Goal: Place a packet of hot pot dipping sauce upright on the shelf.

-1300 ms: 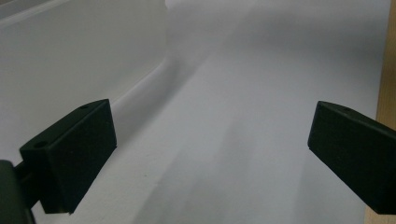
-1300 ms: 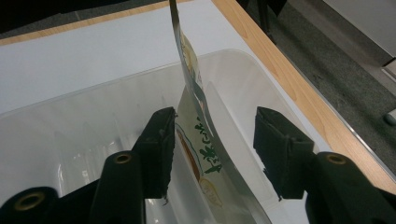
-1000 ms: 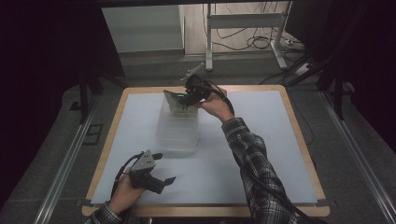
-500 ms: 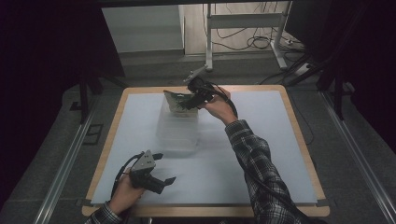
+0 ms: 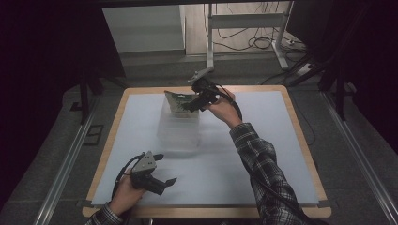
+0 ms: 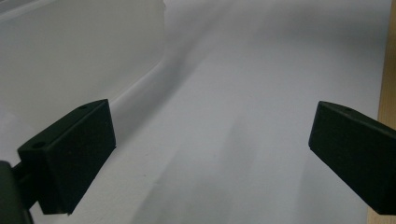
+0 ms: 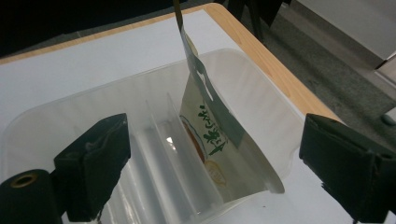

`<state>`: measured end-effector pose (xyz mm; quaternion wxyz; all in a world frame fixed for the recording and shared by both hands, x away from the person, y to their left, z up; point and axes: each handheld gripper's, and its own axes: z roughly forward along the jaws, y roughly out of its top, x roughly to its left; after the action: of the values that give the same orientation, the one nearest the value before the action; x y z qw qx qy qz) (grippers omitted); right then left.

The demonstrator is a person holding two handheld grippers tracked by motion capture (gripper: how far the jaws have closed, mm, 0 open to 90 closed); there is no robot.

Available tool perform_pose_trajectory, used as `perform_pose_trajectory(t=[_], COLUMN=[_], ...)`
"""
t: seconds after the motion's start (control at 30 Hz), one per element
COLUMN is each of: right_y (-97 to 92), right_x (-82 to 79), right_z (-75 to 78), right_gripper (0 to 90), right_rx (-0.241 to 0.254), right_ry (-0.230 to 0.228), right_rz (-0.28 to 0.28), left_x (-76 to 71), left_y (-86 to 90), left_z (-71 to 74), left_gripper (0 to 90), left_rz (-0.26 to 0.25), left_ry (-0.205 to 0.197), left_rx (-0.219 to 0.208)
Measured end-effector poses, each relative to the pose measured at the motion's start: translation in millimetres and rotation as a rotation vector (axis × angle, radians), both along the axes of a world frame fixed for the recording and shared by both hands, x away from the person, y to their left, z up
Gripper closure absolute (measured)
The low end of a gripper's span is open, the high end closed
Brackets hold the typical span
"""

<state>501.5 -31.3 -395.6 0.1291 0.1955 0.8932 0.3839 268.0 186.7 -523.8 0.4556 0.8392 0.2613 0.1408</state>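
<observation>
My left claw (image 5: 165,180) rests low on the worktop (image 5: 244,154), jaws spread wide, holding nothing. Ahead, the clear bin (image 5: 180,129) is faint against the white surface. A printed pouch (image 7: 212,135) stands tilted inside it, its lower edge hidden. My right claw (image 5: 187,106) hovers above, jaws apart.

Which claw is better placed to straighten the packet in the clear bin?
Likely the right claw: it hovers open right over the packet leaning in the clear bin. The left claw sits at the near table edge.
</observation>
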Motion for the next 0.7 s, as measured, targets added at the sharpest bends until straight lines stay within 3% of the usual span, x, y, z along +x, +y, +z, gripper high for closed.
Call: perform_pose_trajectory(t=[0.7], right_y=[-21.9], right_x=[-9.8], right_z=[-0.8], right_gripper=[0.8], right_rx=[0.042], right_ry=[0.006], right_rz=[-0.014], left_x=[0.2], left_y=[-0.3], left_z=[-0.3], left_gripper=[0.7], left_rz=[0.000], left_ry=[0.004], left_rx=[0.007])
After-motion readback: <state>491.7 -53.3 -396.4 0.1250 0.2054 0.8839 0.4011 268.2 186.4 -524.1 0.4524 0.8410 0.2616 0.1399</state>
